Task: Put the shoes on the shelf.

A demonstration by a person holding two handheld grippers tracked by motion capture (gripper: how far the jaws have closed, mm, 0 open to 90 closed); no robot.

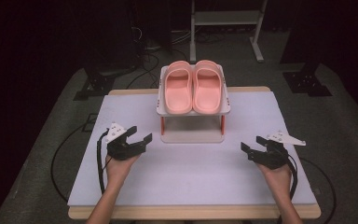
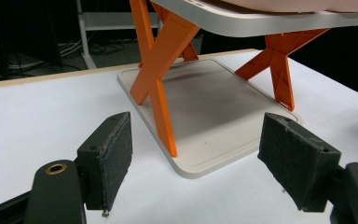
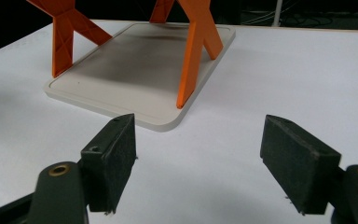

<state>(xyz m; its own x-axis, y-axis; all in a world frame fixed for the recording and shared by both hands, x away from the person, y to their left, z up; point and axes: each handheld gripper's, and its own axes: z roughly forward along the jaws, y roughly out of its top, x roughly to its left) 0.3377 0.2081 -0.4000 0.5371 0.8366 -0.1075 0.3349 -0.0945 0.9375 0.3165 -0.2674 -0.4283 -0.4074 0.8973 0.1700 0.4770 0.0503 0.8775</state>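
A pair of pink slippers (image 1: pixel 193 86) lies side by side on the top shelf of a small two-level rack (image 1: pixel 164 108) with orange X-shaped legs (image 2: pixel 161 60) at the back middle of the table. My left gripper (image 1: pixel 139 135) hovers low over the table at the front left of the rack, jaws open with nothing between them. My right gripper (image 1: pixel 253 143) hovers at the front right, also open and empty. In the left gripper view the rack's bare lower shelf (image 2: pixel 205 102) lies just ahead of the gripper (image 2: pixel 196 163). The right gripper view shows that lower shelf (image 3: pixel 135 60) beyond the gripper (image 3: pixel 198 163).
A white mat (image 1: pixel 191 163) covers the wooden table (image 1: pixel 196 212). Cables (image 1: pixel 60 158) trail off both sides onto the grey floor. A metal stand (image 1: pixel 226 21) stands behind the table, and dark equipment bases (image 1: pixel 307 81) sit at the back corners.
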